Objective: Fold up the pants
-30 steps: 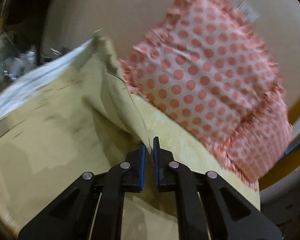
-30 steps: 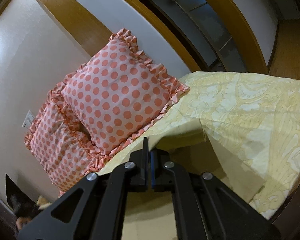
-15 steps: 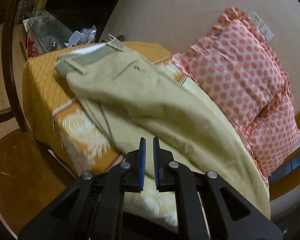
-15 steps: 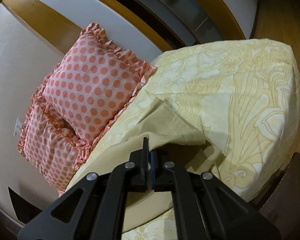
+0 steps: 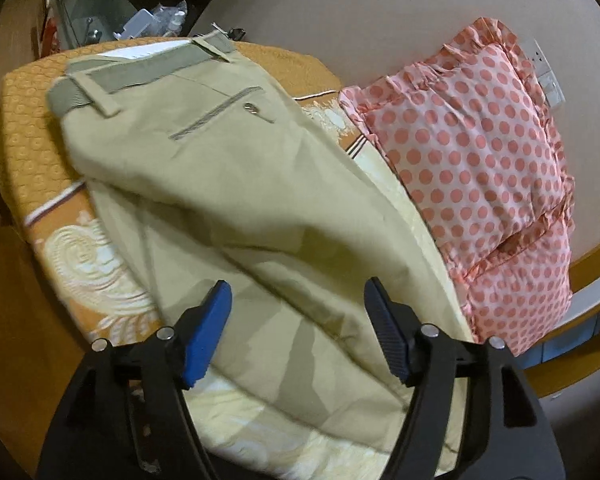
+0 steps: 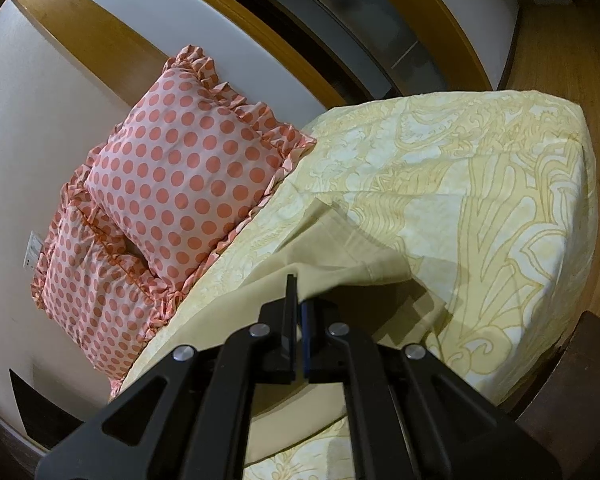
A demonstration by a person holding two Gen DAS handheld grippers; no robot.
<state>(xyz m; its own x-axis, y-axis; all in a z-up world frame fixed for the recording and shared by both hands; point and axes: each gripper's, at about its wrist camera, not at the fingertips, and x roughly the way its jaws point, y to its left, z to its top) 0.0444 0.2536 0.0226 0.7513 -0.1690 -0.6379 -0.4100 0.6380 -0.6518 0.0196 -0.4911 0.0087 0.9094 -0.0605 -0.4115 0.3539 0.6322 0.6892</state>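
Observation:
Khaki pants (image 5: 228, 184) lie on the bed, waistband (image 5: 140, 72) at the far left end, one leg folded over the other. My left gripper (image 5: 296, 312) is open and empty just above the pant legs. My right gripper (image 6: 298, 300) is shut on the pants' leg end (image 6: 340, 256) and holds it a little above the bed. The rest of the pants is hidden under the right gripper in the right wrist view.
Two pink polka-dot pillows (image 5: 472, 168) lean on the wall along the bed's far side, also in the right wrist view (image 6: 180, 184). The bed has a yellow patterned cover (image 6: 480, 208) and an orange end (image 5: 24, 128). Wooden floor (image 6: 560, 40) surrounds it.
My left gripper has opened and let go of the pants, which now lie on the bed. My right gripper has stayed shut on the leg end and moved lower.

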